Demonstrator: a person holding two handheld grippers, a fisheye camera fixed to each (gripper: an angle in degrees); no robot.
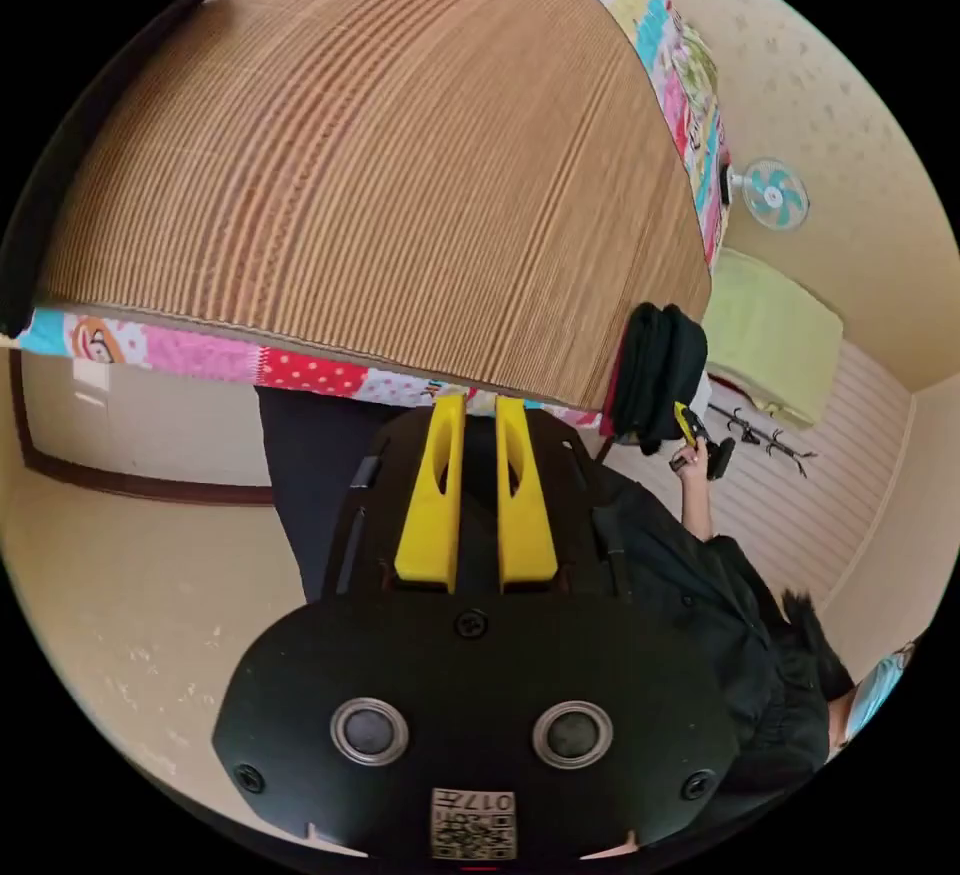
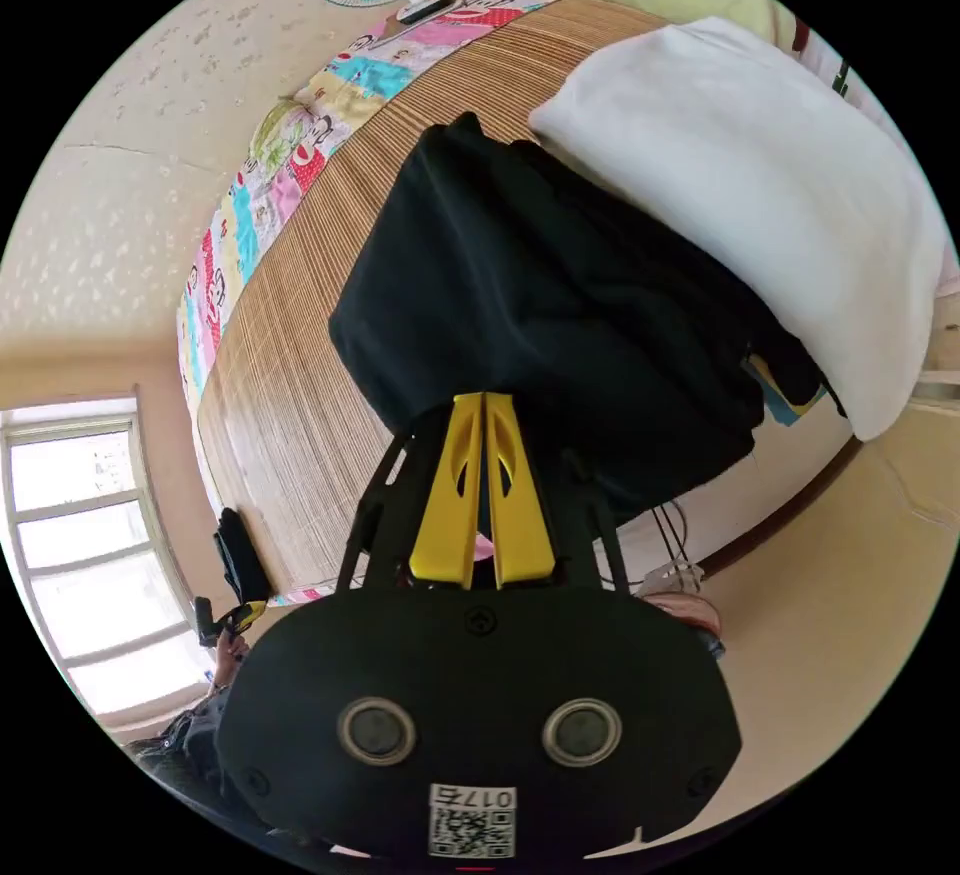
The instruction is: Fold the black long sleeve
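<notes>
Black cloth is bunched up at the far corner of the bed in the left gripper view: the black long sleeve [image 1: 658, 373] hangs in a compact wad right at the edge of the woven bamboo mat [image 1: 400, 165], with the right gripper [image 1: 690, 425] tucked just under it in the person's hand [image 1: 690, 460]. The left gripper [image 1: 478, 405] sits well apart from that bundle, its yellow jaws drawn narrow with a slim gap between them and nothing held; their tips point at the patchwork bedsheet [image 1: 300, 370] along the near mat edge. So the garment lies off to this tool's side, along the bed edge, not ahead of it.

Over to the right gripper view: the right gripper [image 2: 484, 400] has its jaws pressed together, tips buried in the hem of the long sleeve, which bulks up directly beyond them as a thick folded mass against a white pillow [image 2: 760, 195]. I'd call that a pinch on the cloth. Far down the mat, the left gripper [image 2: 245, 610] shows small beside another dark item [image 2: 240, 540].

My read: the right hand owns the garment, and the left has the whole mat length to cross.
</notes>
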